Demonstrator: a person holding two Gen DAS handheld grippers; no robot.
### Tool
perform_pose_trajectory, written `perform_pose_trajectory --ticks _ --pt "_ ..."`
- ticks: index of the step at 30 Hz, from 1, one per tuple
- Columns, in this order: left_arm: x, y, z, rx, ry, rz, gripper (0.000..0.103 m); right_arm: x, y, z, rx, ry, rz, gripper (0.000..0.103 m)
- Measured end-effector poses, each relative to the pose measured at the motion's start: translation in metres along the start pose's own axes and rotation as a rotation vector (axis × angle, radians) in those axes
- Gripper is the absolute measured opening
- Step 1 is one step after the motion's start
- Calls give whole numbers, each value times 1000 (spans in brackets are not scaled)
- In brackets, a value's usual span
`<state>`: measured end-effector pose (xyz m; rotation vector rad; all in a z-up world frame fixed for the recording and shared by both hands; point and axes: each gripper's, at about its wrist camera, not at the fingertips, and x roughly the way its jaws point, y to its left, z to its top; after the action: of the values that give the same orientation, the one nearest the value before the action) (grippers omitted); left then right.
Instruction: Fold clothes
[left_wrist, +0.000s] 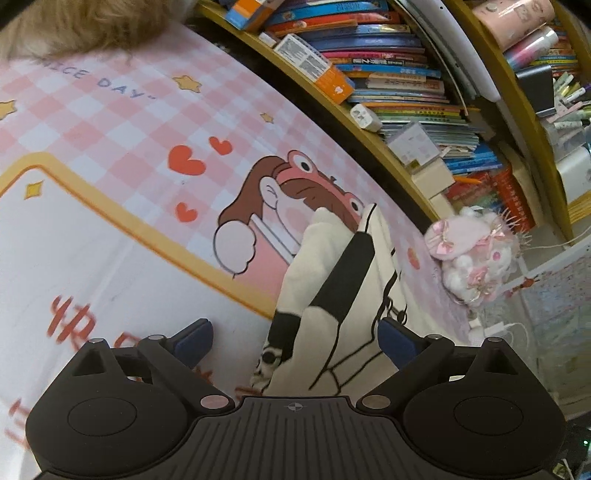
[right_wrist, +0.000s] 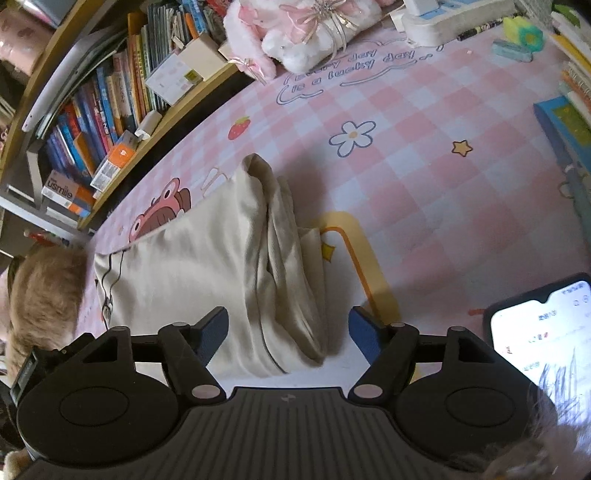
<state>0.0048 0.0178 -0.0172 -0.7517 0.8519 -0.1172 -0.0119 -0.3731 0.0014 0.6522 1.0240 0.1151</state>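
A cream garment with black print lies on the pink checked table mat (left_wrist: 110, 122). In the left wrist view the garment (left_wrist: 332, 288) shows a black stripe and line drawing, and my left gripper (left_wrist: 295, 343) is open with its blue pads on either side of the near end. In the right wrist view the garment (right_wrist: 207, 258) is partly folded, with bunched folds along its right side. My right gripper (right_wrist: 288, 332) is open, with its pads on either side of the garment's near edge. Neither gripper holds anything.
A bookshelf (left_wrist: 399, 74) full of books runs along the far edge of the table. A pink and white plush toy (left_wrist: 476, 254) sits by it. A lit phone (right_wrist: 543, 328) lies at the right. Tan fur (right_wrist: 44, 291) shows at the left edge.
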Motion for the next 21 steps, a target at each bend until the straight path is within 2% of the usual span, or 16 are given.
perform_pose_trajectory --ticks 5,6,7,8,9,10,12,14,17,19,21 --pt "11 0 9 -10 25 -49 94 8 6 3 14 14 22 61" --pt "13 0 10 -11 33 -55 87 9 8 3 9 11 17 61" --pt "15 -2 10 -7 46 -47 73 10 11 3 4 8 11 56" --pt "17 -4 10 -2 59 -39 63 11 13 2 -2 1 -9 45" --pt "19 -6 10 3 72 -31 51 12 15 2 -9 -5 -29 40" --pt "20 -9 9 11 82 -23 45 13 16 2 -14 -8 -41 33" --pt "14 -20 8 66 71 -6 33 12 19 2 -22 -19 -50 26" --pt "5 -32 7 119 44 -36 30 5 27 0 -63 -41 -47 20" --pt "5 -35 11 142 46 -30 31 -7 41 -2 -154 -71 -8 20" --pt "8 -27 13 112 61 -27 33 -9 46 -3 -180 -69 -1 19" --pt "9 -19 14 82 70 -35 37 -5 39 -1 -150 -53 -6 19"
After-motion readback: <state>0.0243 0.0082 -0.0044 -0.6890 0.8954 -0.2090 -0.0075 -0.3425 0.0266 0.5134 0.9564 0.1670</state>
